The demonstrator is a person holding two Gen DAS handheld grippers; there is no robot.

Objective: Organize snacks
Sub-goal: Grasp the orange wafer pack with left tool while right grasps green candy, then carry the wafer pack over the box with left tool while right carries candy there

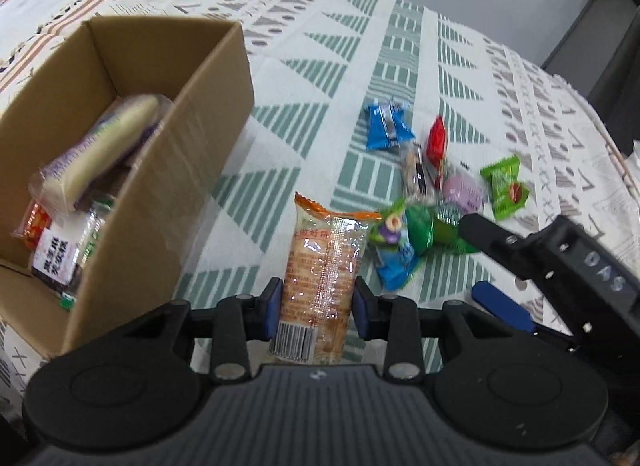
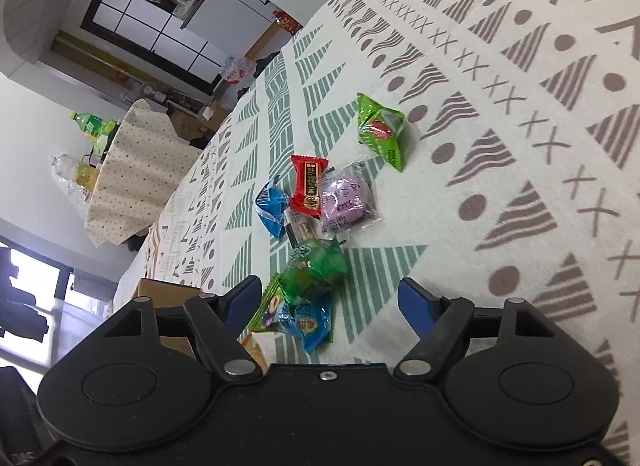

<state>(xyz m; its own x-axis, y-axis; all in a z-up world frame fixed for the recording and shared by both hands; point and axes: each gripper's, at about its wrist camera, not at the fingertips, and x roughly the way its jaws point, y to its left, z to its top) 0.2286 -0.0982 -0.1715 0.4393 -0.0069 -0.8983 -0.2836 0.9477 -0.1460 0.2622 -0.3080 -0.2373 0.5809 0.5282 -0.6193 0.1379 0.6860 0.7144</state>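
My left gripper (image 1: 316,308) is shut on an orange cracker packet (image 1: 320,278) and holds it above the patterned cloth, just right of the open cardboard box (image 1: 180,169). The box holds several wrapped snacks (image 1: 100,145). A heap of loose snacks lies to the right: a blue packet (image 1: 386,125), a red one (image 1: 436,139), a purple one (image 1: 464,189), a green one (image 1: 506,185). My right gripper (image 2: 332,300) is open over the near end of the heap, its fingers either side of a dark green packet (image 2: 316,270) and a blue one (image 2: 308,320). It also shows in the left wrist view (image 1: 500,266).
The patterned cloth (image 2: 500,125) covers the whole surface. A round table with bottles (image 2: 132,161) stands in the room behind. The corner of the box (image 2: 168,290) shows to the left of my right gripper.
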